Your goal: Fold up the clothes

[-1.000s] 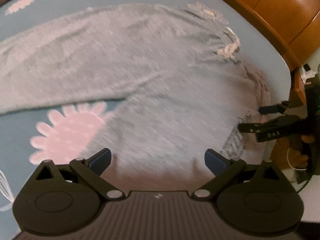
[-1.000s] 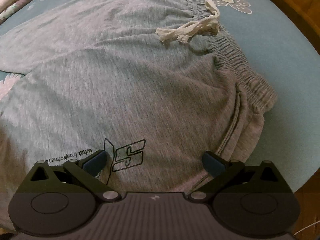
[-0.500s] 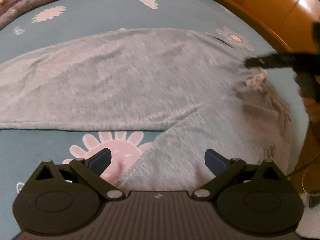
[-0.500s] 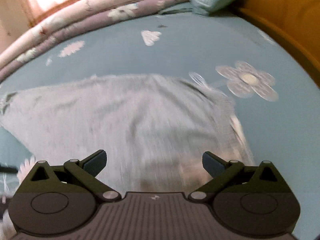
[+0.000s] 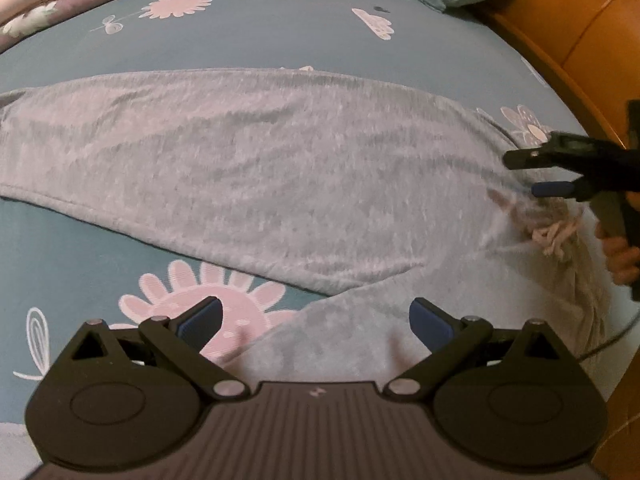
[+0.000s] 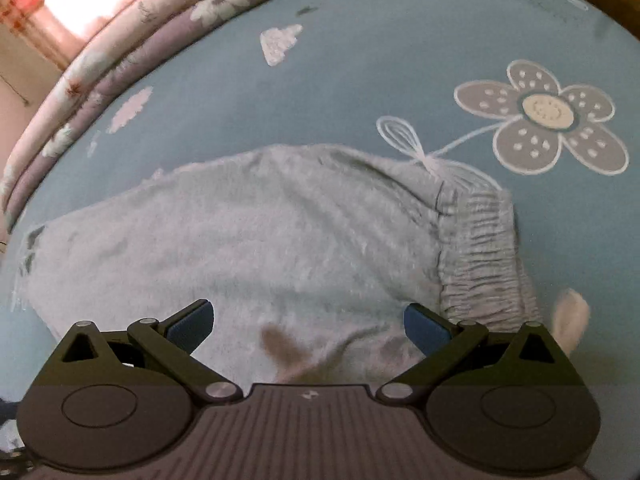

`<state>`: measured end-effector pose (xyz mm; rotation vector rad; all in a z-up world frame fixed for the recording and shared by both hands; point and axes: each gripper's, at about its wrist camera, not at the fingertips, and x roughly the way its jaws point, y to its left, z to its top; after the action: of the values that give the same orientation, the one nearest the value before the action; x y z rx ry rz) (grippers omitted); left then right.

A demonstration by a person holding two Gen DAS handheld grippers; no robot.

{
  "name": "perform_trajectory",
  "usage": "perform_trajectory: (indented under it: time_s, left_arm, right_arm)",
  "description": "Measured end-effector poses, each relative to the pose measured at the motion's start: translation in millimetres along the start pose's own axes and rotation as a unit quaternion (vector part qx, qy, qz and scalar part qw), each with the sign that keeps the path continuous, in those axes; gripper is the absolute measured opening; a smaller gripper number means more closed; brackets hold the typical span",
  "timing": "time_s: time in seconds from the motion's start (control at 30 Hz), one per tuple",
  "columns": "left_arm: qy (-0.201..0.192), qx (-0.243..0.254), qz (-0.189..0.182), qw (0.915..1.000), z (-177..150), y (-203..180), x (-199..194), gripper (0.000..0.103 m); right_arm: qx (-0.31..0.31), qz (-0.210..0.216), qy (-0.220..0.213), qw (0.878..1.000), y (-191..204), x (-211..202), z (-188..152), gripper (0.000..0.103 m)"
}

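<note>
Folding stage: laying-out is done by the look of it, but no fold has been made; the grey sweatpants (image 5: 280, 168) lie flat on the blue flowered bedsheet (image 5: 240, 36), both legs spread apart in a V.

Garment position: in the left wrist view the far leg runs from 9 o'clock across to the waist at 3 o'clock; the near leg comes down toward 6 o'clock, under the left gripper (image 5: 316, 318).

Waist end: the elastic waistband (image 6: 476, 256) sits at 3 o'clock in the right wrist view, with the pale drawstring (image 5: 554, 236) bunched at the waist's middle.

Left jaws: spread wide, nothing between them, poised above the near leg close to the crotch.

Right jaws: the right gripper (image 6: 308, 320) is likewise wide open and empty, hovering over the cloth just inside the waistband; from the left wrist view it shows at 3 o'clock with a hand (image 5: 620, 252) on its handle.

Step in hand: my judgement is positioning for the first pinch, one tool per end of a leg.

Next move calls for: lowering each gripper until one pad slides under a cloth edge, closing on a single layer pair, then carrying one leg over onto the other so the seams meet.

Surroundings: rolled quilt (image 6: 120, 40) at 11 o'clock, wooden bed frame (image 5: 568, 12) at 2 o'clock.
</note>
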<state>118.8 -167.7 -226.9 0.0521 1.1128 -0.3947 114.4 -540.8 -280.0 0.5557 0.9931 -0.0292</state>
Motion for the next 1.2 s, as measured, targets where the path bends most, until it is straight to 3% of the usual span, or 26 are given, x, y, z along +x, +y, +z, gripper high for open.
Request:
perform_trajectory:
  time_s: [0.13, 0.37, 0.47, 0.67, 0.77, 0.87, 1.03, 1.2]
  left_arm:
    - [-0.016, -0.001, -0.015, 0.9998, 4.7, -16.8, 3.6, 0.099]
    - [-0.056, 0.018, -0.026, 0.9979, 7.0, -22.2, 4.2, 0.099]
    - [-0.073, 0.033, -0.010, 0.9968, 14.9, -13.9, 2.4, 0.099]
    - [-0.125, 0.062, 0.024, 0.9900, 70.6, 20.1, 22.4, 0.099]
    - [-0.132, 0.059, 0.022, 0.9892, 103.3, 38.1, 51.7, 0.099]
    - [-0.114, 0.027, 0.014, 0.9930, 122.5, 53.4, 86.3, 0.099]
    - [-0.047, 0.020, -0.040, 0.9979, 119.4, 51.2, 124.1, 0.099]
    - [-0.047, 0.041, -0.121, 0.9907, 116.8, 39.9, 104.6, 0.099]
  right_arm:
    - [-0.013, 0.037, 0.022, 0.999, 16.0, 3.6, -5.2, 0.103]
    - [-0.003, 0.014, 0.052, 0.999, 14.1, 31.9, -22.0, 0.103]
    - [-0.021, 0.007, 0.054, 0.998, 17.1, 34.0, -24.1, 0.103]
    - [-0.119, -0.037, 0.068, 0.990, 41.1, 43.7, -32.7, 0.103]
    - [-0.111, -0.060, 0.059, 0.990, 44.6, 43.7, -36.1, 0.103]
    - [-0.100, -0.074, 0.056, 0.991, 46.8, 43.9, -36.8, 0.103]
    - [-0.100, -0.083, 0.053, 0.990, 49.5, 44.9, -38.5, 0.103]
    - [-0.092, -0.093, 0.052, 0.990, 50.7, 43.5, -38.6, 0.103]
